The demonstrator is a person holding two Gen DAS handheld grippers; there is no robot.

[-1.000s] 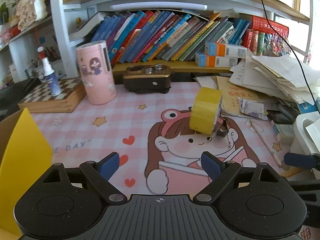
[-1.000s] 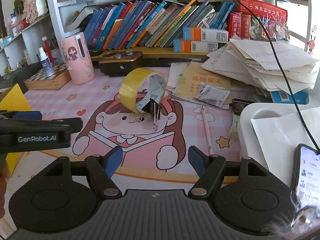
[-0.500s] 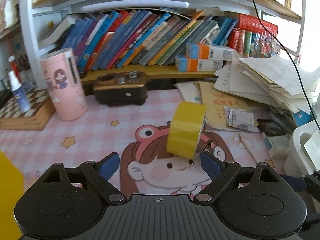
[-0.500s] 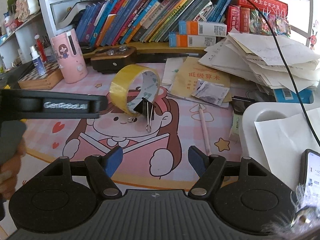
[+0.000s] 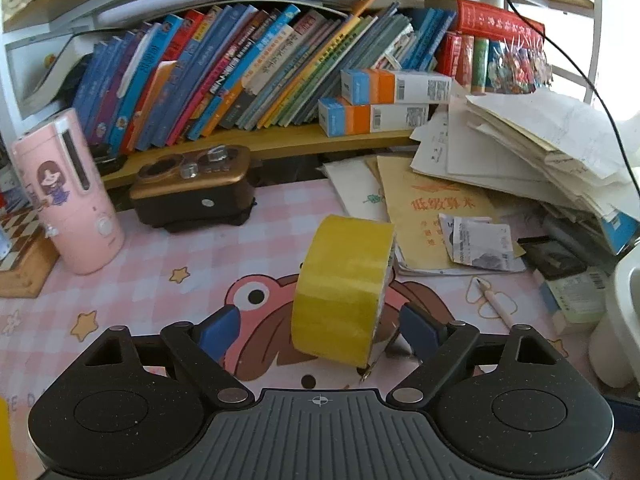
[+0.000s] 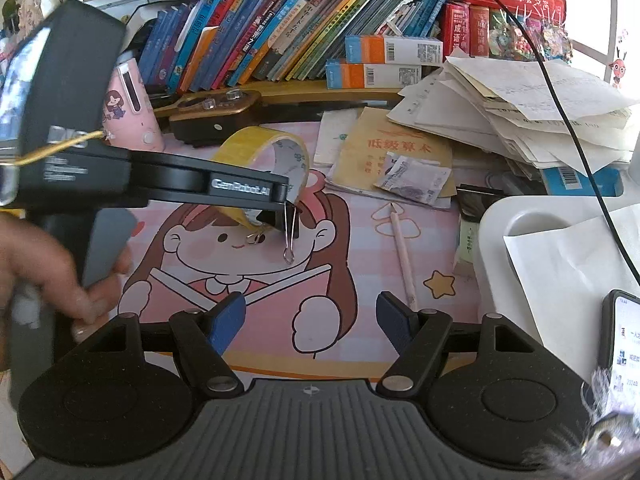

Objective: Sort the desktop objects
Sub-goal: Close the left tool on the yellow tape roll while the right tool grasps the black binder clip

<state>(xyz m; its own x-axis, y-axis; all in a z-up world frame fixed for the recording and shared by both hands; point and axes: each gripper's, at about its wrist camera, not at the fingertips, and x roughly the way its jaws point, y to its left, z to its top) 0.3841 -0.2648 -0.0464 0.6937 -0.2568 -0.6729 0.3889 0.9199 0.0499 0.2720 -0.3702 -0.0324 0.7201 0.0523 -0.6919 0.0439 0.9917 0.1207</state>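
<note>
Tape roll (image 5: 344, 288) upright on the bench (image 5: 168, 256), binder clip (image 6: 285, 222) against it, left tongs (image 5: 320, 326) just closing, pads astride the roll, not pressing, right tongs (image 6: 308, 318) open, empty, nearer than the roll.

Each hand-held gripper, left (image 5: 322, 330) and right (image 6: 308, 316), has a speckled black body with two round discs, a ribbed grey centre plate marked with a small crosshair, silver pivot screws, and blue pads (image 6: 226, 320) on black fingers. In the right wrist view, at nine o'clock, the left unit's side carries white "GenRobot.AI" lettering.
</note>
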